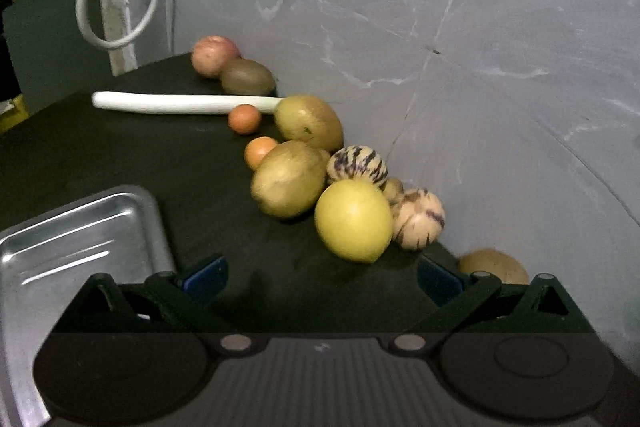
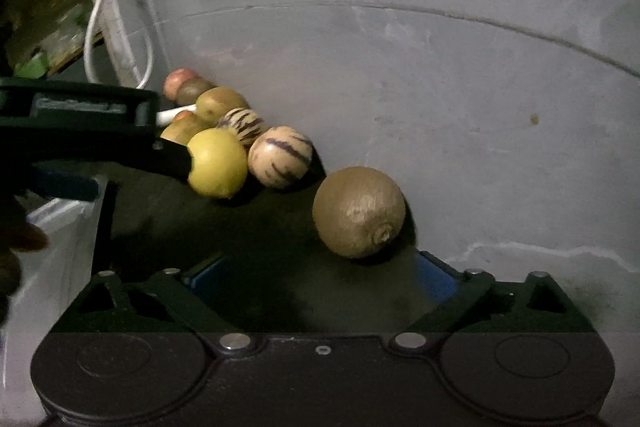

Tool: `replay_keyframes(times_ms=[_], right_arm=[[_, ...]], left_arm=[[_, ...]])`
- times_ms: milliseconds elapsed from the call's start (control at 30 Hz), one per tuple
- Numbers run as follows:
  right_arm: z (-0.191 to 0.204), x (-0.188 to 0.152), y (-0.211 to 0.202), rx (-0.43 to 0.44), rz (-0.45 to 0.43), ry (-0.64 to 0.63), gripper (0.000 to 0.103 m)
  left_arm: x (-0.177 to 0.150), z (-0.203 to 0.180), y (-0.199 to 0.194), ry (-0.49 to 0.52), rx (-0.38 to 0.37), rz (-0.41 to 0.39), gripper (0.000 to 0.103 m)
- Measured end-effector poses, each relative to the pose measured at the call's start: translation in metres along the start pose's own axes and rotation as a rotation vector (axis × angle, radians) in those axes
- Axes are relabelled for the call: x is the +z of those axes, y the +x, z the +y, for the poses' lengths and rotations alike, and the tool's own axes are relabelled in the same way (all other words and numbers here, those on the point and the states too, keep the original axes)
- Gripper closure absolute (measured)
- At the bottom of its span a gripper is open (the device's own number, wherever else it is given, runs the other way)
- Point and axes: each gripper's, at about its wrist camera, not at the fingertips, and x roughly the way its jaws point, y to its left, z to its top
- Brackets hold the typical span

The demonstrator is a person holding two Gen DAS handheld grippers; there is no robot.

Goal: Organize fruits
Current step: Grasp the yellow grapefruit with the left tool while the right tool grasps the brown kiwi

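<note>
Reaching step: both tongs gape wide and empty, the left tongs (image 1: 320, 277) near the yellow fruit (image 1: 353, 221), the right tongs (image 2: 320, 277) facing the kiwi (image 2: 359, 211) on the tabletop (image 1: 120, 155); next, close around one and carry it to the metal tray (image 1: 60, 251) at near left

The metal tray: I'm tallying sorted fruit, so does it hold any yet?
Empty as far as shown: the visible part of the metal tray is bare shiny steel, and the fruits lie on the dark table beyond it. Its near end is hidden.

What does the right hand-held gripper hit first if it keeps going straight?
Most likely the kiwi: it sits just ahead of the open right hand-held gripper, slightly right of centre. Depth is unclear; a line nearer centre might meet the black tabletop first.
</note>
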Motion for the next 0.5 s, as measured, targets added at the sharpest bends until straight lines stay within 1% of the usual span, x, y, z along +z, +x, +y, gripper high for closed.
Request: replay_keyframes(times_ms=[167, 300, 500], right_arm=[[0.000, 0.005, 0.012, -0.015, 0.000, 0.051, 0.013], [0.000, 0.006, 0.020, -0.026, 0.003, 0.087, 0.016], [-0.002, 0.008, 0.027, -0.033, -0.011, 0.127, 0.020]], left_arm=[[0.009, 0.003, 0.025, -0.084, -0.015, 0.028, 0.001], [0.011, 0.005, 0.036, -0.127, -0.024, 0.041, 0.004], [0.010, 0.007, 0.048, -0.197, -0.055, 0.056, 0.012]])
